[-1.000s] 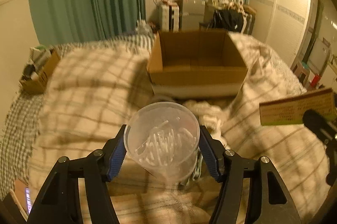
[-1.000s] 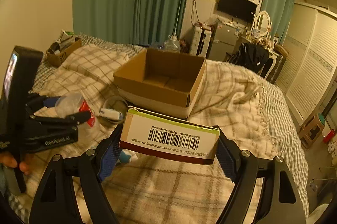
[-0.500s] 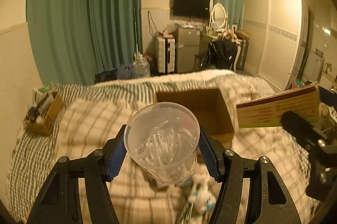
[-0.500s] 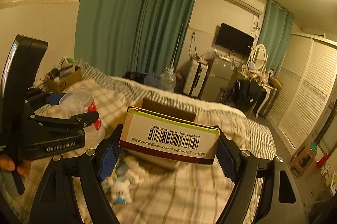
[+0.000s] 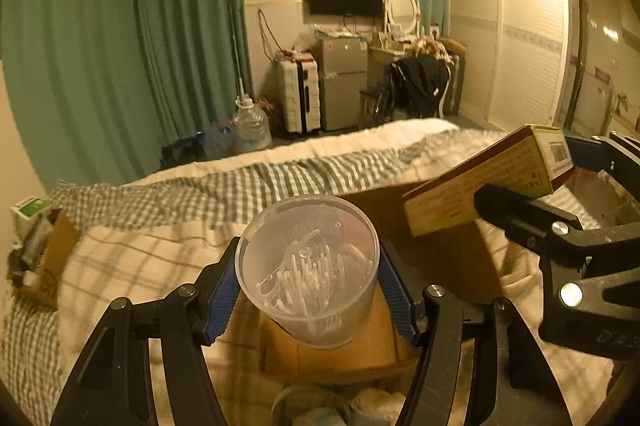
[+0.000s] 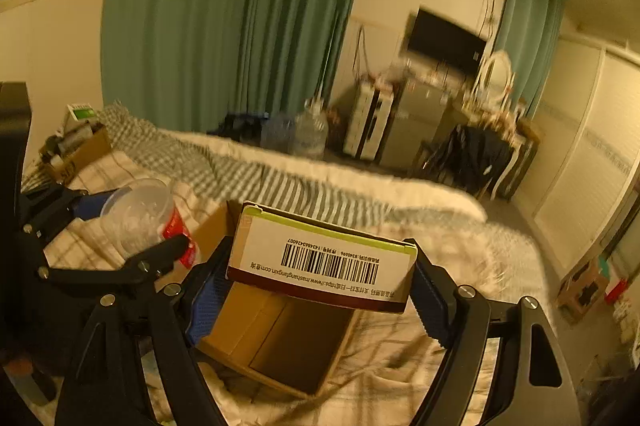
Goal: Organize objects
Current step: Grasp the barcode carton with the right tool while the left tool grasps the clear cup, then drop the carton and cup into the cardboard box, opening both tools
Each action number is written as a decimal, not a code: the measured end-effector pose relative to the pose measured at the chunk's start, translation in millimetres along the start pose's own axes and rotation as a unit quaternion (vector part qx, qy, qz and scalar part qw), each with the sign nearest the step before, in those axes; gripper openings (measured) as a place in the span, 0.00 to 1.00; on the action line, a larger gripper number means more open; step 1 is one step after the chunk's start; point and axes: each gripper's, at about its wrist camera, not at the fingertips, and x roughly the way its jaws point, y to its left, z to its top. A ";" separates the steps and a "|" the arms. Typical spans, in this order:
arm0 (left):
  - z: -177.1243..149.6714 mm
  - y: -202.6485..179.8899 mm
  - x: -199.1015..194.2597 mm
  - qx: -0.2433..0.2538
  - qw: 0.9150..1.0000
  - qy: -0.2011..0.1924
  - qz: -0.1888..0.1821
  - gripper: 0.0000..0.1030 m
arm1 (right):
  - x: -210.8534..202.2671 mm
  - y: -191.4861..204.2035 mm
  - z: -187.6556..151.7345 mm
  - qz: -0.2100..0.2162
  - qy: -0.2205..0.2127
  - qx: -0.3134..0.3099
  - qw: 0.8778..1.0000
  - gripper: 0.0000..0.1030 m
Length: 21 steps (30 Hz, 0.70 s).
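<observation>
Warm, dim amber indoor light tints both fisheye views, leaving the green curtains [image 5: 120, 37] muted. No lamp is in view. The right wrist view is smeared by motion blur across the bed [image 6: 360, 193] and the television [image 6: 444, 41], while its near barcoded carton [image 6: 324, 258] stays sharp. The left wrist view is crisper, though the plaid blanket [image 5: 132, 258] is soft. Straight lines bow toward black vignetted corners.
</observation>
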 end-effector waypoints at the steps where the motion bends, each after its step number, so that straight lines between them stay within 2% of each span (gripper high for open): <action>1: -2.5 -1.7 9.0 0.003 1.000 0.002 -0.004 0.64 | 8.3 -0.6 -3.3 0.007 0.006 0.001 1.000 0.78; 5: -6.7 -2.0 35.2 -0.001 1.000 0.017 -0.021 0.65 | 30.0 -5.4 -14.0 0.004 0.010 -0.009 1.000 0.78; 6: -7.5 -2.6 36.5 -0.002 1.000 0.017 -0.024 0.68 | 32.5 -7.2 -16.7 0.009 0.010 -0.007 1.000 0.79; 7: -7.4 -2.3 36.7 -0.002 1.000 0.018 -0.018 0.73 | 32.6 -9.0 -18.9 0.013 0.007 -0.003 1.000 0.80; 8: -7.3 -2.4 33.9 -0.002 1.000 0.016 -0.007 0.85 | 31.4 -12.3 -20.1 0.015 0.002 0.002 1.000 0.87; 9: -7.2 -2.4 31.1 -0.003 1.000 0.012 0.001 0.93 | 27.8 -16.5 -21.1 0.014 -0.004 0.007 1.000 0.91; 11: -8.7 -1.7 18.7 -0.006 1.000 0.007 0.010 0.94 | 15.4 -21.0 -20.8 0.010 -0.012 0.011 1.000 0.91; 16: -16.3 6.4 -16.2 -0.012 0.999 0.037 0.038 0.95 | -31.7 -28.9 -15.8 0.001 -0.016 0.013 1.000 0.93; 21: -43.2 17.6 -65.5 -0.027 0.996 0.056 0.065 0.95 | -91.1 -25.3 -29.3 -0.006 -0.025 0.001 1.000 0.95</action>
